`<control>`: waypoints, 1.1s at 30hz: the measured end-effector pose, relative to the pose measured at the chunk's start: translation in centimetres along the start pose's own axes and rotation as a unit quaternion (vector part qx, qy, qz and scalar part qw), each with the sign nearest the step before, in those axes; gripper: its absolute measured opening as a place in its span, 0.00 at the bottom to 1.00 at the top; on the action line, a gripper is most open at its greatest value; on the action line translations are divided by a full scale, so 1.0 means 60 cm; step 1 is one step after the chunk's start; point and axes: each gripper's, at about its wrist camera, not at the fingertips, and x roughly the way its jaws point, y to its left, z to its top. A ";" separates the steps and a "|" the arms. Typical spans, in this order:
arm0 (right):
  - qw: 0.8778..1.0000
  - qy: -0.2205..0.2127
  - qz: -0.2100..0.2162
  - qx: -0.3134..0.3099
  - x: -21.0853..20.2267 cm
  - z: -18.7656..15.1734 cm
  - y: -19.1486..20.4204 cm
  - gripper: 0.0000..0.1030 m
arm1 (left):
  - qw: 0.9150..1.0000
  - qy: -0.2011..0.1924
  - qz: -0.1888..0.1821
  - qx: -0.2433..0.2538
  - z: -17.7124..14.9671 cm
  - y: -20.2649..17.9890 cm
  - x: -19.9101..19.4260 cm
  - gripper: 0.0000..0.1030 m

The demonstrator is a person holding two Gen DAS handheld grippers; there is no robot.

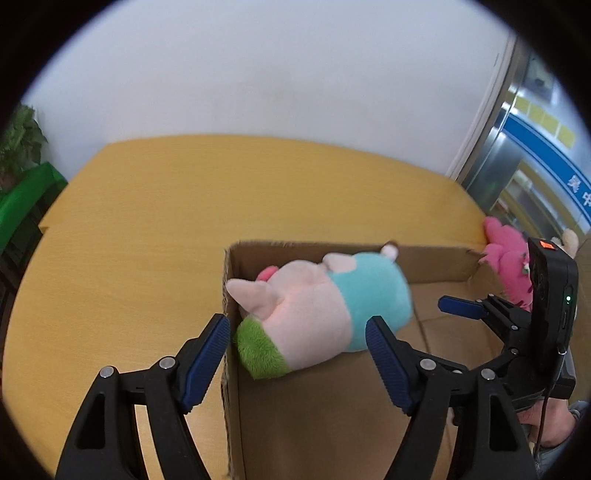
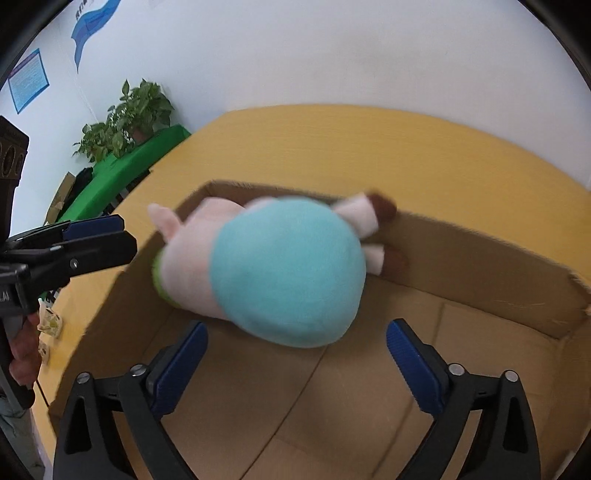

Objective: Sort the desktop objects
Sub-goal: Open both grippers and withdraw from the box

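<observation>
Bright, even indoor light — soft shadows, no glare.
The plush toy (image 2: 280, 273) smears with motion blur in both views; fisheye bends the edges into a black vignette — the hand-held gripper fingers (image 1: 207, 362) stay sharp.

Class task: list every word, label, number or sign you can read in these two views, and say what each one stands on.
None can be read for certain.
Blue sign band, by the metal door frame: white characters, cut off at the edge, unreadable.
Blue-framed wall poster: print too small.
Blue wall banner: text blurred.
Cardboard box and plush toy: no print visible.
</observation>
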 end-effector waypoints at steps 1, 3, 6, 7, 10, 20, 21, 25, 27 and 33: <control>1.000 -0.010 0.000 -0.006 -0.025 -0.004 0.004 1.00 | 1.000 -0.012 -0.002 0.009 -0.004 0.003 -0.025 0.74; 0.999 -0.030 -0.008 -0.021 -0.078 -0.012 0.017 1.00 | 0.999 -0.039 0.006 0.022 0.002 -0.023 -0.055 0.74; 0.997 -0.055 -0.026 -0.038 -0.146 -0.030 0.049 1.00 | 0.996 -0.076 0.006 0.039 -0.006 -0.053 -0.104 0.74; 0.997 -0.060 -0.034 -0.043 -0.169 -0.045 0.055 1.00 | 0.995 -0.089 0.006 0.047 -0.014 -0.064 -0.120 0.75; 0.994 -0.075 -0.059 -0.054 -0.226 -0.093 0.079 1.00 | 0.989 -0.127 0.018 0.070 -0.031 -0.137 -0.143 0.77; 0.981 -0.133 -0.139 -0.026 -0.363 -0.247 0.099 1.00 | 0.973 -0.206 0.015 0.101 -0.171 -0.245 -0.234 0.78; 0.980 -0.138 -0.141 -0.030 -0.373 -0.257 0.103 1.00 | 0.972 -0.211 0.013 0.101 -0.181 -0.249 -0.236 0.78; 0.975 -0.154 -0.155 -0.042 -0.395 -0.290 0.121 1.00 | 0.975 -0.201 0.014 0.091 -0.212 -0.267 -0.232 0.78; 0.973 -0.160 -0.157 -0.046 -0.402 -0.302 0.126 1.00 | 0.976 -0.199 0.011 0.092 -0.222 -0.274 -0.232 0.78; 0.971 -0.168 -0.161 -0.051 -0.410 -0.338 0.132 1.00 | 0.975 -0.201 0.011 0.093 -0.250 -0.292 -0.242 0.78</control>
